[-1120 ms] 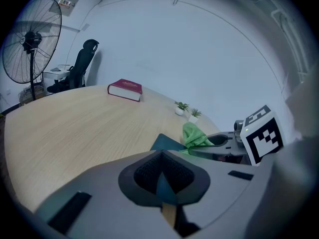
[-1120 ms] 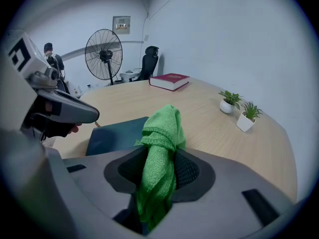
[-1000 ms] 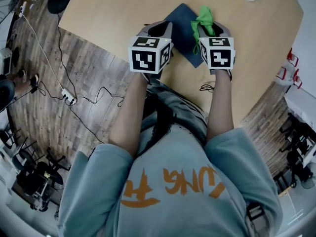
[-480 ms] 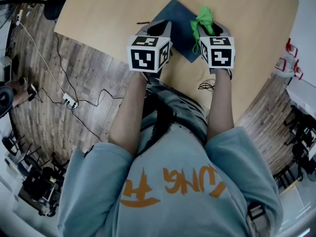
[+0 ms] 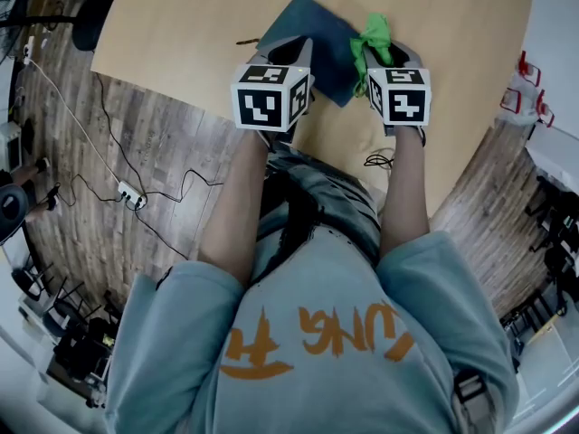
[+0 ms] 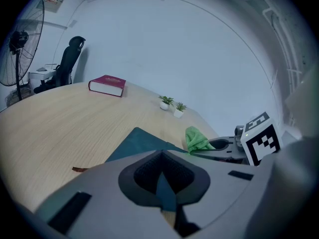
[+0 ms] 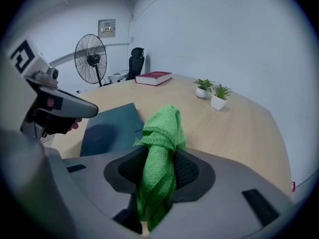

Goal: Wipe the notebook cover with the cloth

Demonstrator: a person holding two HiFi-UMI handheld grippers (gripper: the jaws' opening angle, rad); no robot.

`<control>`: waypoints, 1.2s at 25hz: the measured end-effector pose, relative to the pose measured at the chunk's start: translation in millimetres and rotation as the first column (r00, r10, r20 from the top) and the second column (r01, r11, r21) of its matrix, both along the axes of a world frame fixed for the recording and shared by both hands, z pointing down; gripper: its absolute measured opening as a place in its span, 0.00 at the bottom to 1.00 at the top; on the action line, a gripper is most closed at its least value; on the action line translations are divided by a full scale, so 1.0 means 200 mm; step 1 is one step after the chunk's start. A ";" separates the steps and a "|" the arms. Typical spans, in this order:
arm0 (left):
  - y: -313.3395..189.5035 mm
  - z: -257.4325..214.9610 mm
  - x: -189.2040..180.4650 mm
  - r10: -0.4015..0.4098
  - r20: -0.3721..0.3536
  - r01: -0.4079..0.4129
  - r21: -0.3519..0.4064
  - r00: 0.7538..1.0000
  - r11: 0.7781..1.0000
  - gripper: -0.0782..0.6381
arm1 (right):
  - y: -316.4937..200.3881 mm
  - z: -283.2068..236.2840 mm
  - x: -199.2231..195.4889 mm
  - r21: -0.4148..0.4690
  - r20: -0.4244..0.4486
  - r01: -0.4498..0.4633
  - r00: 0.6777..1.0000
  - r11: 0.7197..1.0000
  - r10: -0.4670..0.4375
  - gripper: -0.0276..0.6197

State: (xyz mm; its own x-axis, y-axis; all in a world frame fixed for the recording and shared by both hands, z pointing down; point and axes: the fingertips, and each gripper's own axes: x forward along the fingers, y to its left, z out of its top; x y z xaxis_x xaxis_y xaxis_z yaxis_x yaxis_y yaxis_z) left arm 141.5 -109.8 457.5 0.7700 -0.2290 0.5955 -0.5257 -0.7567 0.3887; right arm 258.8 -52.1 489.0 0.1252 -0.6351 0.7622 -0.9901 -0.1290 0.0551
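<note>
**Green cloth pinched, notebook just ahead**

My right gripper (image 7: 159,173) is clamped on the crumpled green knitted cloth (image 7: 162,133), which stands up out of it. My left gripper (image 6: 160,183) seems pressed together, with nothing in it. Just beyond both, the flat dark teal notebook (image 6: 137,141) lies on the pale wooden worktop (image 5: 181,25). Farther off sits a red hardback book (image 6: 107,85).

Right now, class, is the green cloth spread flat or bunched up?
Bunched up: the cloth hangs crumpled in folds, pinched in the right gripper, not laid flat on the notebook.
</note>
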 end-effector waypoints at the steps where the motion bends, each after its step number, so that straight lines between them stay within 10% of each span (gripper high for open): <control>1: 0.01 0.00 0.01 0.004 -0.002 -0.004 0.000 1.000 1.000 0.13 | 0.02 0.00 0.02 -0.001 -0.001 -0.008 1.000 1.000 0.008 0.24; 10: 0.08 -0.09 0.04 0.006 -0.045 -0.005 0.024 0.999 1.000 0.13 | 0.22 -0.05 0.11 -0.022 -0.052 -0.075 0.996 0.997 0.074 0.24; 20: 0.15 -0.47 0.14 -0.027 -0.185 0.054 0.143 0.982 0.988 0.13 | 0.42 -0.47 0.27 0.191 -0.138 -0.115 0.980 0.975 0.143 0.24; 30: 0.09 -1.13 0.26 -0.008 -0.342 0.145 0.378 0.940 0.914 0.13 | 0.39 -1.28 0.40 0.623 -0.108 -0.076 0.977 0.778 0.182 0.23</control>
